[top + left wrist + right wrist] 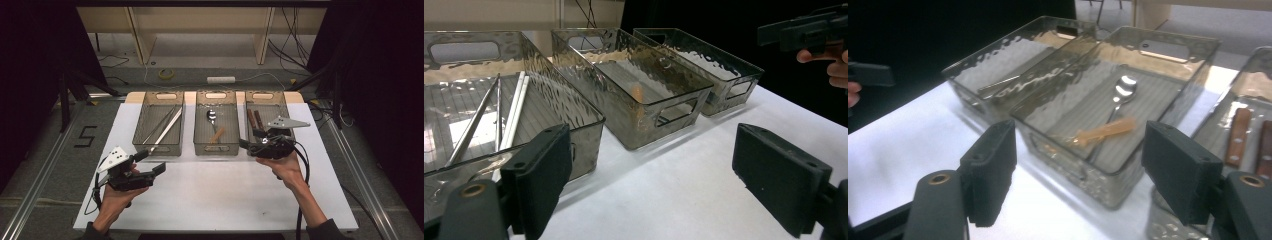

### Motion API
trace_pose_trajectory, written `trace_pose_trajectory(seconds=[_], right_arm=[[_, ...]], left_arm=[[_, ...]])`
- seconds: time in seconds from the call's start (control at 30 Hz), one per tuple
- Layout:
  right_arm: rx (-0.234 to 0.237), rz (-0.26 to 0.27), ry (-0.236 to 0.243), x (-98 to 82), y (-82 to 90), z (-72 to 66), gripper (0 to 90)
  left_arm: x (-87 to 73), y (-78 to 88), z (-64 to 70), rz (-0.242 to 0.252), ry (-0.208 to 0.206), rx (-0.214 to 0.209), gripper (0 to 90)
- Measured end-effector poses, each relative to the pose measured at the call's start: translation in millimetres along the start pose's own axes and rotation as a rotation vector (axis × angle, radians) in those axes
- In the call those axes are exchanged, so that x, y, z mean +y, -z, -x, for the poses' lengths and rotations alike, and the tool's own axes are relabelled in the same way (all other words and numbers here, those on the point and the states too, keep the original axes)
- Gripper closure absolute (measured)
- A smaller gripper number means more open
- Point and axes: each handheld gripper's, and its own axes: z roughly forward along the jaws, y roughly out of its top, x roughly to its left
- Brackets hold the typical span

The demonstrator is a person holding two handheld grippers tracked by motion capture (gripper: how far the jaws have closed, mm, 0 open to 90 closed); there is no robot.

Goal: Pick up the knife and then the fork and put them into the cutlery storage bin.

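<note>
The left gripper [150, 169] hovers over the near counter [215, 190], fingers apart and empty, while the right gripper [250, 137], fingers apart, hangs at the right bin's [265, 97] near end.

3 clear bins [159, 148] on the table, side by side. Left bin: 2 long metal tongs [165, 127], lying lengthwise. Middle bin [216, 148]: 1 spoon [212, 116], metal bowl, wooden handle. Right bin [265, 96]: 2 wooden-handled pieces [255, 119], side by side; can't tell what kind, ends hidden. That's 5 utensils total across the 3 bins. 2 handheld grippers in frame: left gripper [150, 162], right gripper [250, 138], one per hand, 2 jaws each.
</note>
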Motion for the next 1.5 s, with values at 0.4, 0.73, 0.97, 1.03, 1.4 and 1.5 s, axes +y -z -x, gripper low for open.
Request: trace_pose_trajectory(seconds=[0.4, 0.73, 0.97, 1.03, 1.4, 1.5], right_arm=[[0.02, 0.023, 0.035, -23.5, 7.1, -11.3, 29.6], [0.041, 0.06, 0.035, -34.7, 15.1, -18.8, 29.4], [0.043, 0.062, 0.051, -44.5, 19.7, -22.5, 28.0], [0.04, 0.065, 0.054, -47.7, 21.9, -22.9, 27.7], [0.037, 0.085, 0.068, -65.4, 34.4, -24.8, 26.8], [0.039, 0.096, 0.054, -71.4, 37.9, -24.8, 26.8]], left_arm=[[-0.4, -1.3, 1.9, -0.009, 0.003, -0.018, 15.8], [-1.0, -2.0, 3.8, -0.02, 0.001, -0.031, 15.7], [-1.4, -2.8, 5.3, -0.027, 0.001, -0.044, 15.7], [-1.7, -3.1, 6.4, -0.031, -0.001, -0.048, 15.7], [-3.2, -3.3, 10.2, -0.05, 0.002, -0.072, 15.7], [-3.9, -3.7, 11.9, -0.058, 0.0, -0.076, 15.7]])
